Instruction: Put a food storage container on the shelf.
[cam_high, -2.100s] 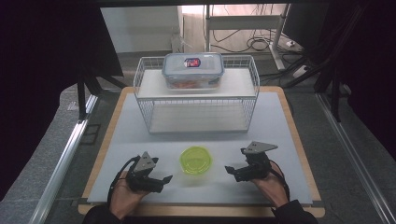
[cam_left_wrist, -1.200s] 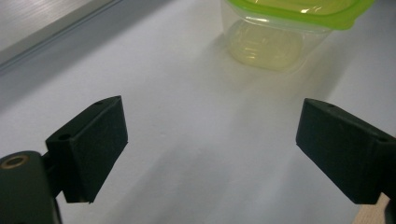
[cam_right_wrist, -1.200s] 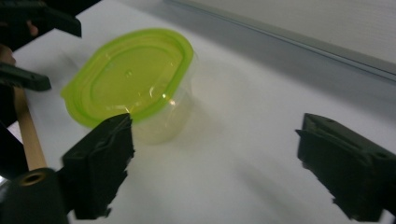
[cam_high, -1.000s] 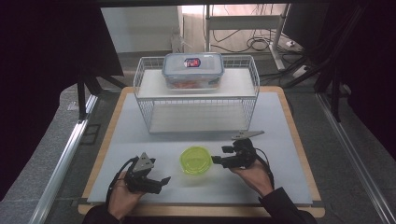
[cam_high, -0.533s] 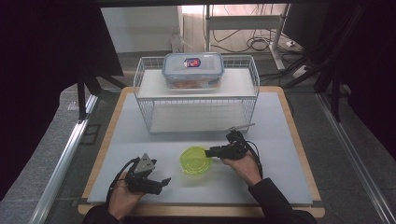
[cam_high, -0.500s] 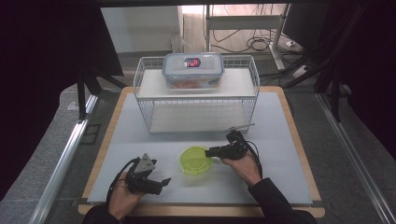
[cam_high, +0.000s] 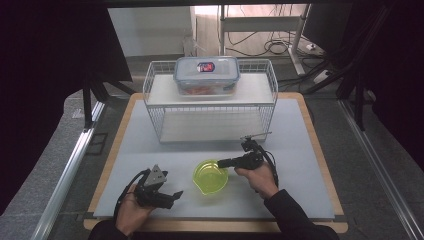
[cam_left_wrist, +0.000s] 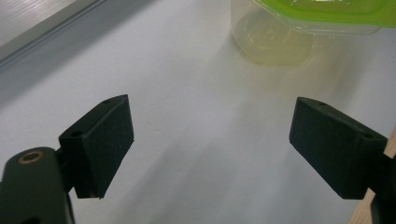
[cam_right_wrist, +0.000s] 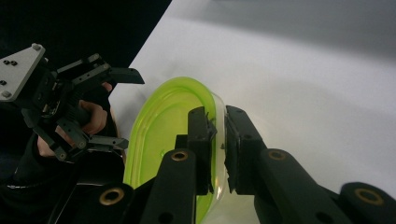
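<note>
The green bowl (cam_high: 210, 176) sits on the white mat (cam_high: 150, 150) of the desk (cam_high: 320, 165), near its front edge and in front of the wire rack (cam_high: 210, 102). The right hand-held gripper (cam_high: 225, 162) reaches in from the bowl's right side, and in the right gripper view (cam_right_wrist: 216, 140) its jaws are pressed onto the bowl's rim, one inside and one outside the wall, with the thin clear wall between them. The pads hide the stretch of rim they pinch, and the bowl's near part is cut off behind the jaw arms at the bottom of that view.

The left hand-held gripper (cam_high: 172, 194) rests low on the mat, left of the bowl and apart from it, its jaws spread wide with only bare mat between them (cam_left_wrist: 210, 144). In the left gripper view the bowl (cam_left_wrist: 289, 32) is cut off by the top edge, so only its lower wall and a strip of green rim appear.

On the rack's upper shelf stands a lidded box (cam_high: 206, 75) with a red label; its contents show as a reddish blur through the wall and cannot be made out. The person's hands are largely covered by the grippers, and dark sleeves run out at the bottom edge.
</note>
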